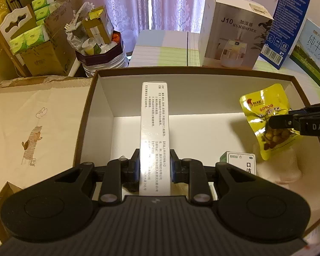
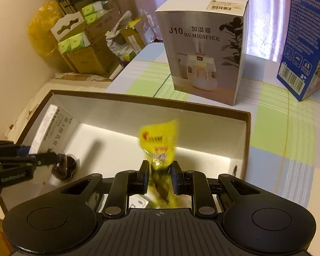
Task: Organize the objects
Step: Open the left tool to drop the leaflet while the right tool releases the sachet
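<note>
We see the left gripper (image 1: pixel 153 164) with its jaws clenched on a long white printed carton (image 1: pixel 154 128), which juts forward over the open brown-rimmed box (image 1: pixel 194 71) with white inner walls. The right gripper (image 2: pixel 160 176) has its jaws pinched on a yellow snack pouch (image 2: pixel 160 143) (blurred in its own view), held above the right part of the same box. Down on the box floor lie a small white-and-green packet (image 1: pixel 242 163) and a dark round item (image 2: pixel 65 167). Beyond, a humidifier box (image 2: pixel 204 49) and a blue carton (image 2: pixel 303 42) stand on the checked tabletop (image 2: pixel 273 125).
</note>
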A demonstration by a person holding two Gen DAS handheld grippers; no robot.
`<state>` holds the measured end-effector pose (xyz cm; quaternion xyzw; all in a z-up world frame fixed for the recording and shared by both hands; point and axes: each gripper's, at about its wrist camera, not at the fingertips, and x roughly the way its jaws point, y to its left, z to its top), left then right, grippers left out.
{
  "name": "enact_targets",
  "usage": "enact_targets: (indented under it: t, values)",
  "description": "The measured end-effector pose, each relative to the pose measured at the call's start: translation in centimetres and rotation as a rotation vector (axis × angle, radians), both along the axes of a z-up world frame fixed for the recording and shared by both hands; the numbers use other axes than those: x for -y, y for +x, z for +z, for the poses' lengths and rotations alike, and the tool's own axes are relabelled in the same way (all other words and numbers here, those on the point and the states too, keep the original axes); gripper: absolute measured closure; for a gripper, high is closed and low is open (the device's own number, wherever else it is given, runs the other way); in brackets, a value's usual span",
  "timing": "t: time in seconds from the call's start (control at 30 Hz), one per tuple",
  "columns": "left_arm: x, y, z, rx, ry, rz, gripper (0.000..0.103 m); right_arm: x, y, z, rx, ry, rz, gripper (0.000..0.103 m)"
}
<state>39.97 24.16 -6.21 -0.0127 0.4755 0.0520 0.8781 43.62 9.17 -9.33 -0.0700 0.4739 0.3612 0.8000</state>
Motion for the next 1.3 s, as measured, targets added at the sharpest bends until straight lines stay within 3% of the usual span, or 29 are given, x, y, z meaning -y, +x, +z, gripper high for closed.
enact_targets:
  t: [0.03, 0.1, 0.4, 0.63, 0.67, 0.73, 0.97, 1.3]
  values:
    - [0.0, 0.3, -0.2, -0.004, -0.001, 0.000, 0.082, 0.0, 0.1, 0.0, 0.000, -0.001, -0.001, 0.075]
    - [0.1, 0.7, -0.6, -0.012, -0.002, -0.003, 0.082, 0.0, 0.0, 0.0, -0.009, 0.019, 0.018, 0.070]
    - [0.3, 1.9, -1.9, -0.038, -0.001, -0.010, 0.082, -0.3, -1.1, 0.2, 0.014, -0.006, 0.061, 0.061]
    - [0.5, 2.8, -2.1, -0.030, -0.003, -0.024, 0.080, -0.2, -2.7, 1.0, 0.052, -0.009, 0.113, 0.046]
    - [0.5, 2.8, -2.1, -0.029, -0.005, -0.023, 0.078, -0.1, -3.0, 1.1, 0.060, -0.012, 0.122, 0.044]
    - [0.5, 2.7, -1.9, -0.028, 0.001, -0.026, 0.064, -0.1, -3.6, 1.4, 0.076, -0.021, 0.136, 0.041]
    - [0.9, 1.4, -0.6, -0.037, 0.008, -0.032, 0.039, 0.6, -5.2, 1.9, 0.088, -0.027, 0.145, 0.038]
    - [1.3, -2.0, 2.4, -0.002, -0.011, -0.014, 0.024, 2.4, -7.6, 3.4, 0.096, -0.007, 0.115, 0.038]
